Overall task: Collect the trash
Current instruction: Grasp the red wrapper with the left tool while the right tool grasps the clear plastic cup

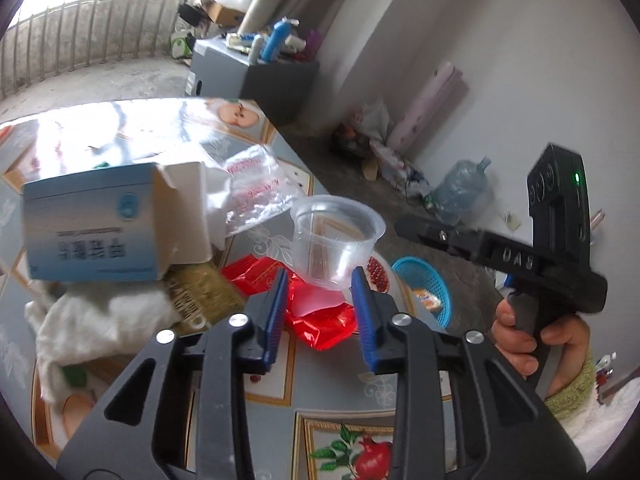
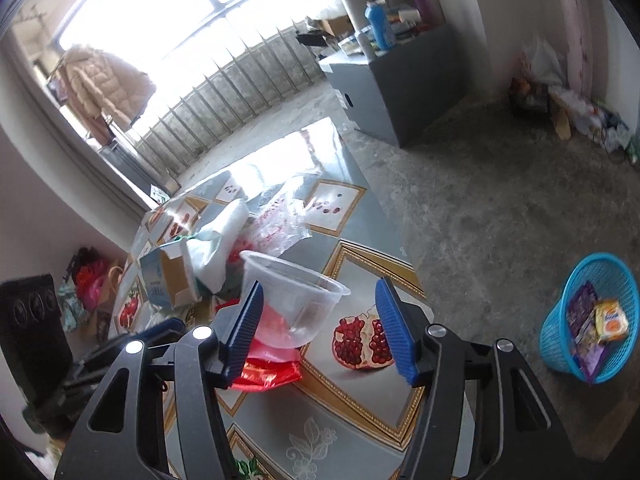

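**Clear cup framed by both grippers on a cluttered table**

A concrete-floored room is seen, closed at the far side by a railed window wall through which strong daylight is thrown. A grey cabinet loaded with bottles is placed by the white wall, at about one o'clock in the right wrist view. On the floor at four o'clock a blue mesh basket is set, tilted, with snack wrappers already lying inside it.

The table is covered by a glossy grey oilcloth printed with gold-framed fruit panels; a halved pomegranate is pictured near its edge. Litter is heaped upon it. In the left wrist view a blue-and-white carton with its end flap torn open is seen at nine o'clock, resting on crumpled white tissue. A thin, creased transparent bag with red print is spread at twelve o'clock.

A clear plastic cup, round, flared and lipped, is stood at the centre on a shiny red foil wrapper, near the table's edge.

The left gripper is held just short of the cup, its ribbed blue pads apart and pressing on nothing. The right gripper is likewise spread, released, with the cup seen between its pads; whether the left pad touches the cup wall cannot be told. The right hand is wrapped around its black handle.
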{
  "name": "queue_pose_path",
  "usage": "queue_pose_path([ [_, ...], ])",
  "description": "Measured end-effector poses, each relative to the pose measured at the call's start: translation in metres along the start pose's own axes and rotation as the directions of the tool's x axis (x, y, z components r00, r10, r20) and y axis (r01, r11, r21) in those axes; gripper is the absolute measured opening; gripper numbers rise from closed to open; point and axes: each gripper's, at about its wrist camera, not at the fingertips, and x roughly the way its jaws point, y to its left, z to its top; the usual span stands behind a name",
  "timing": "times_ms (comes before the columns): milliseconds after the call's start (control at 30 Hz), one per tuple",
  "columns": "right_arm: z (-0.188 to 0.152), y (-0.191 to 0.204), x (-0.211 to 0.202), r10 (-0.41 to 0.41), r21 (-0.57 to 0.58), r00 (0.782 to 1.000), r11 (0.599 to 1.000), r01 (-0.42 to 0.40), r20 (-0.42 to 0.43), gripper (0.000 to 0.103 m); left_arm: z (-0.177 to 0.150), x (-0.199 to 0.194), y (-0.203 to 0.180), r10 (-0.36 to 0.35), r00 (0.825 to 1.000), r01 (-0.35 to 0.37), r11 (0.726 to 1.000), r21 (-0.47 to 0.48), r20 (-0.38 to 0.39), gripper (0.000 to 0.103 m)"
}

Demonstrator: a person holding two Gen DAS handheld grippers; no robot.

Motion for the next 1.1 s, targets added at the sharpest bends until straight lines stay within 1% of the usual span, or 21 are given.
queue_pose_path([
  [133,0.005,-0.019,0.023,0.024,0.098,0.998,0.995,-0.018,-0.058,0.051,-0.006,0.025,-0.004,0.026,0.997,-0.023,0.999,0.037,-0.073,0.028],
  [267,0.003,-0.026,0.042,0.043,0.142,0.993,0.989,-0.028,-0.107,0.046,-0.016,0.044,-0.01,0.099,0.987,-0.088,0.992,0.092,-0.128,0.028],
  [367,0.002,-0.027,0.048,0.064,0.157,0.99,0.987,-0.044,-0.124,0.045,-0.023,0.048,-0.016,0.139,0.982,-0.121,0.983,0.136,-0.126,0.028],
  [467,0.004,-0.025,0.042,0.077,0.164,0.992,0.985,-0.06,-0.098,0.045,-0.028,0.049,-0.021,0.161,0.979,-0.14,0.977,0.16,-0.126,0.027],
  [533,0.009,-0.026,0.036,0.088,0.169,0.993,0.983,-0.074,-0.073,0.045,-0.032,0.051,-0.025,0.176,0.975,-0.15,0.972,0.18,-0.139,0.022],
  [567,0.012,-0.027,0.033,0.09,0.169,0.994,0.983,-0.078,-0.066,0.045,-0.03,0.056,-0.023,0.179,0.973,-0.151,0.971,0.184,-0.148,0.018],
  [633,0.02,-0.027,0.032,0.095,0.17,0.994,0.982,-0.085,-0.054,0.045,-0.033,0.056,-0.025,0.192,0.971,-0.163,0.967,0.197,-0.14,0.015],
  [700,0.027,-0.026,0.033,0.095,0.163,0.994,0.983,-0.087,-0.045,0.045,-0.035,0.055,-0.028,0.205,0.97,-0.173,0.961,0.217,-0.131,0.008],
  [833,0.039,-0.022,0.038,0.092,0.149,0.995,0.985,-0.085,-0.043,0.045,-0.037,0.053,-0.025,0.209,0.97,-0.182,0.963,0.197,-0.124,0.004],
  [967,0.041,-0.018,0.042,0.11,0.156,0.993,0.983,-0.101,-0.05,0.045,-0.038,0.047,-0.022,0.206,0.97,-0.183,0.967,0.177,-0.126,0.0],
  [1100,0.041,-0.009,0.05,0.121,0.138,0.989,0.984,-0.109,-0.08,0.047,-0.04,0.047,-0.02,0.203,0.969,-0.18,0.971,0.16,-0.14,0.0],
])
